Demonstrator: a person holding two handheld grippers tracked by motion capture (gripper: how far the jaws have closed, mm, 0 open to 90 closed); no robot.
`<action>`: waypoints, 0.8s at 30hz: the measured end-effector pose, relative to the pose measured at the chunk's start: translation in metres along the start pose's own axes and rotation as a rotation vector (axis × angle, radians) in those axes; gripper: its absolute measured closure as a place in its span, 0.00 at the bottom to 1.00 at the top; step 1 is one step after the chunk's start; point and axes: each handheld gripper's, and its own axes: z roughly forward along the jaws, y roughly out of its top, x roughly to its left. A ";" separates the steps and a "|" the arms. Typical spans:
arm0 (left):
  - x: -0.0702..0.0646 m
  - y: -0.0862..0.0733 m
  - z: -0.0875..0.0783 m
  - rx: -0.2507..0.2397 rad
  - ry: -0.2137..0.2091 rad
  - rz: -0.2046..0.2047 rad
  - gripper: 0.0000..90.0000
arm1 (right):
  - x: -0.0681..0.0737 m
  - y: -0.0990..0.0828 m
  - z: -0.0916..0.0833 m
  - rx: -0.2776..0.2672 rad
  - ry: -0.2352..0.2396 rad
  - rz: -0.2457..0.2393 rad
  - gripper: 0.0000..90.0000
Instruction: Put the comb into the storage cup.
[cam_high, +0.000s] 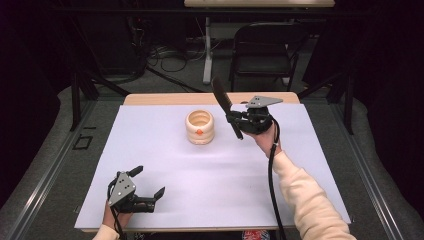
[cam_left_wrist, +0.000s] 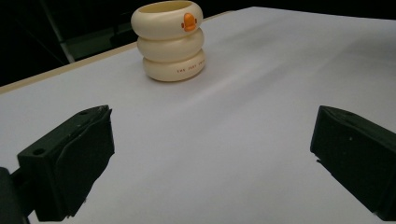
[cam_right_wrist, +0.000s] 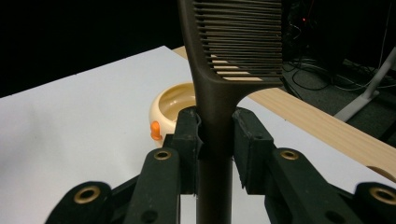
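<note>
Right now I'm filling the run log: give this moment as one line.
right hand-held gripper: shut on comb, raised | left hand-held gripper: open, over sheet | cream holder: upright, apart from both

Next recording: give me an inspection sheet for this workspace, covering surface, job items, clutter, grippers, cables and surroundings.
Surface: white sheet over a wooden table, flat, no marks seen.
Job's things: dark comb held up off the table, teeth end up; cream ringed cup with an orange mark, upright, open top.
Clutter: nothing seen.
Grippers: right gripper shut on the comb handle, beside the cup; left gripper open, nothing between its jaws, near the front edge.
Cables: right gripper's cable runs along the sleeve; more cables on the floor.
Surroundings: dark room, folding chair behind the table.
</note>
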 end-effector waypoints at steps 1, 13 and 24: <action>0.000 0.000 0.000 0.001 0.000 0.002 0.00 | 0.000 0.001 0.001 -0.001 0.001 -0.004 0.81; 0.001 0.000 -0.001 -0.012 0.003 -0.007 0.00 | 0.006 0.020 0.009 -0.001 0.013 -0.025 0.81; 0.000 0.001 -0.002 -0.013 0.005 0.002 0.00 | 0.008 0.028 0.015 -0.002 0.024 -0.023 0.81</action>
